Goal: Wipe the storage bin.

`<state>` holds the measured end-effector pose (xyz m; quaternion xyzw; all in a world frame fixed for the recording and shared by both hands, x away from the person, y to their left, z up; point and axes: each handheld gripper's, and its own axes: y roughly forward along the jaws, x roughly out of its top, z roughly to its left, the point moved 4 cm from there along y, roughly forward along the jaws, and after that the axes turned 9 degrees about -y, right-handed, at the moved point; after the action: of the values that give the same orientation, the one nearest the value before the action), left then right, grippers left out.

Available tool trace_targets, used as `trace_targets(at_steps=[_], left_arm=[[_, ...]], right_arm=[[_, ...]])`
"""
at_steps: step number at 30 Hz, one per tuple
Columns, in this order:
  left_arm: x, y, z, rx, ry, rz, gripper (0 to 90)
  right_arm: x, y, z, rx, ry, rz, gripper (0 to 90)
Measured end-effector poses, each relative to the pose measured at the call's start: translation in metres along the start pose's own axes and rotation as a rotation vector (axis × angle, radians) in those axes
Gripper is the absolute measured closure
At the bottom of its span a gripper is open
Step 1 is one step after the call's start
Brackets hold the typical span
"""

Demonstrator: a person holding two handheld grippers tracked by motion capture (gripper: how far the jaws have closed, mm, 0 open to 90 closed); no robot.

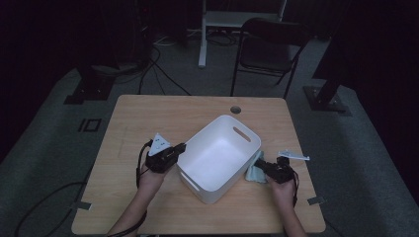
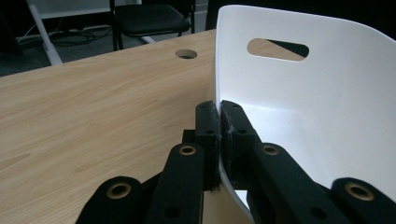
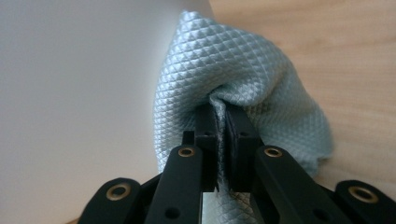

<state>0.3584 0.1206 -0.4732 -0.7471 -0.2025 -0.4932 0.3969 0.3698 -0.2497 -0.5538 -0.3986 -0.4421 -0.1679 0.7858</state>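
Light wooden table (image 1: 148, 123) in a dark room, black folding chair (image 1: 269, 47) behind | white plastic bin (image 1: 217, 155) lies mid-table, long axis diagonal, far-right to near-left | left gripper (image 1: 180, 148) clamps the bin's left wall | right gripper (image 1: 261, 164) pinches a pale-blue quilted cloth (image 3: 243, 84) against the bin's right outer side.

White bin (image 1: 217, 157), pale-blue diamond-weave cloth (image 3: 243, 88)

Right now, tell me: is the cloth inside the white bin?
No, the pale blue cloth is pinched in the right gripper against the outside wall of the white bin.
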Motion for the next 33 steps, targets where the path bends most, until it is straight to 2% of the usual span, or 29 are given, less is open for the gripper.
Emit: trace_targets(at_steps=[3, 5, 10, 11, 17, 20, 33], left_arm=[[0.000, 0.000, 0.000, 0.003, -0.001, -0.001, 87.0], [0.000, 0.000, 0.000, 0.006, 0.000, -0.001, 87.0], [0.000, 0.001, -0.001, 0.007, 0.001, 0.000, 87.0], [0.000, 0.001, -0.001, 0.010, 0.000, -0.001, 87.0], [0.000, 0.001, -0.001, 0.008, -0.002, -0.004, 86.9], [0.000, 0.001, -0.001, 0.005, 0.002, -0.003, 86.9], [0.000, 0.002, -0.001, -0.003, 0.002, -0.007, 86.7]], right_arm=[[-0.001, 0.001, -0.001, 0.003, 0.017, 0.005, 85.0], [0.001, -0.002, 0.003, 0.006, 0.008, 0.003, 85.0], [0.011, -0.015, 0.015, 0.038, -0.020, -0.045, 85.0], [0.018, -0.023, 0.024, 0.054, -0.040, -0.079, 85.0], [0.039, -0.044, 0.047, 0.096, -0.089, -0.171, 84.9], [0.040, -0.044, 0.049, 0.080, -0.109, -0.169, 84.9], [0.015, -0.020, 0.030, 0.043, -0.065, -0.083, 84.9]])
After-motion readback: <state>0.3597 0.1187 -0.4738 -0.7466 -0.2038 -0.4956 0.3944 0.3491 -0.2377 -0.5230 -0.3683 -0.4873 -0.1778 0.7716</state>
